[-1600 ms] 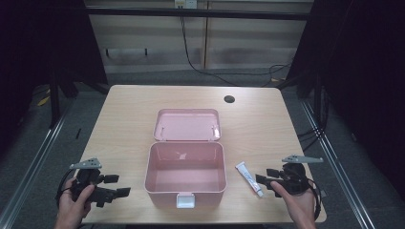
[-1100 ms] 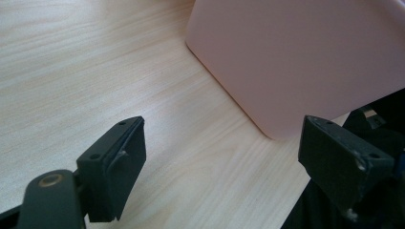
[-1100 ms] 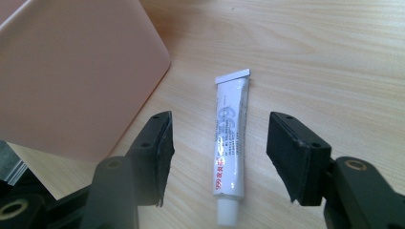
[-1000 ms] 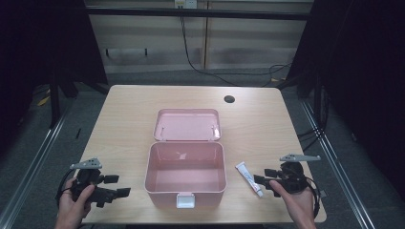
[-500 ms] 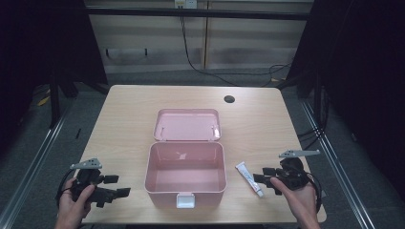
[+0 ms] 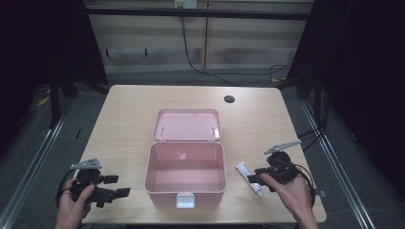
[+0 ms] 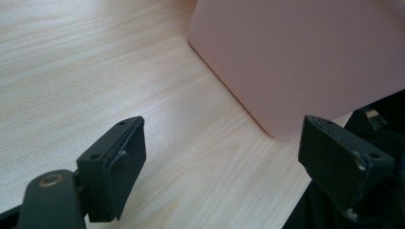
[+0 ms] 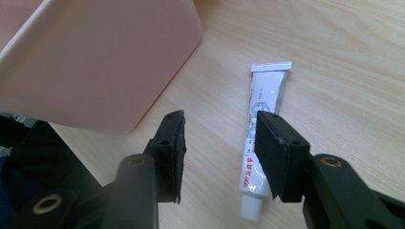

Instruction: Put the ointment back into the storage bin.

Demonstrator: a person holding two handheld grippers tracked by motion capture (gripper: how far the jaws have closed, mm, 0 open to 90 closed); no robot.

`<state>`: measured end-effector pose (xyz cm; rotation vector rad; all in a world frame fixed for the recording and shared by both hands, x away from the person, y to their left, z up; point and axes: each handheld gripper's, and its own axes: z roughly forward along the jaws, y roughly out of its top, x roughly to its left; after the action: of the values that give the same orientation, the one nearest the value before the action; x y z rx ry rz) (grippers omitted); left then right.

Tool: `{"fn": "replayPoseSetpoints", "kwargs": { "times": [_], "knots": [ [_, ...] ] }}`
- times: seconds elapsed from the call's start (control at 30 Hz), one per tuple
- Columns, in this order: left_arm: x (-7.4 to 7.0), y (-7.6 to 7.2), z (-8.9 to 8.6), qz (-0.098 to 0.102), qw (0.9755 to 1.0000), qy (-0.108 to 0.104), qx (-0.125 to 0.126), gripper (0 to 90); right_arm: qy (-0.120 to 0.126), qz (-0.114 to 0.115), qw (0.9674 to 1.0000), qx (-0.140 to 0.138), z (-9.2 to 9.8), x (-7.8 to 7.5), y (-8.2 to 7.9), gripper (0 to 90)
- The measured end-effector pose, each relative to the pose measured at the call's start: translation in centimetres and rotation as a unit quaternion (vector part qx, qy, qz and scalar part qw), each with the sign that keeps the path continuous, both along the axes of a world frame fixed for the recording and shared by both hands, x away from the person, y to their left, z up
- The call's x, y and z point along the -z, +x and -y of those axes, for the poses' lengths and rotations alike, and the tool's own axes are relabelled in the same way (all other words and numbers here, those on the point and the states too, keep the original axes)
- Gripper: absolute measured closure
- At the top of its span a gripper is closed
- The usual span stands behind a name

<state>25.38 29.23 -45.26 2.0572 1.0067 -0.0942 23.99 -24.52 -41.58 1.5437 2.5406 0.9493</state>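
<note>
Sitting near the front middle of the pale wooden worktop (image 6: 129,119) is a pink box (image 6: 185,174), open and empty, with its lid (image 6: 187,125) folded back flat on the far side and a small white latch (image 6: 184,201) on its near wall. Everything else is placed here by that box.

Just to the right of the box lies a white tube (image 6: 249,178) with red print, flat on the wood, its crimped end pointing away from the person and its cap toward them. In the right gripper view the tube (image 8: 260,138) rests close beside the box's rounded corner (image 8: 143,71) without touching it.

The right gripper (image 6: 258,178), held in the person's right hand (image 6: 290,193), is low over the tube to the right of the box. Its fingers (image 8: 277,152) stand apart with bare wood between them; one finger overlaps the tube's middle in that view, and whether it touches the tube cannot be told. Nothing is clamped.

The left gripper (image 6: 113,186), in the left hand (image 6: 71,205), sits to the left of the box near the front edge of the worktop. Its fingers (image 7: 117,164) are spread wide and hold nothing, pointing at the box's side wall (image 7: 305,52).

Beyond the box, toward the far right of the worktop, is a small dark round hole (image 6: 229,99).
</note>
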Motion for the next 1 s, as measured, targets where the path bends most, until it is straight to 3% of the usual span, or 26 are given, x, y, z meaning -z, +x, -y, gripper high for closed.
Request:
{"fn": "replayPoseSetpoints", "kwargs": {
  "times": [0.37, 0.7, 1.0],
  "knots": [
    [0.0, 0.0, 0.0, -0.001, 1.0, 0.001, 0.0, 16.5, -0.025, -0.047, 0.9984, -0.018, -0.6, 0.1, 2.0, 59.8],
    [0.0, 0.0, 0.0, -0.001, 1.0, 0.001, 0.0, 16.5, -0.072, -0.105, 0.9915, -0.029, -1.3, 1.2, 3.8, 61.9],
    [0.0, 0.0, 0.0, -0.002, 1.0, 0.001, 0.0, 16.5, -0.111, -0.134, 0.9842, -0.033, -1.7, 2.5, 5.2, 63.3]
  ]
}}
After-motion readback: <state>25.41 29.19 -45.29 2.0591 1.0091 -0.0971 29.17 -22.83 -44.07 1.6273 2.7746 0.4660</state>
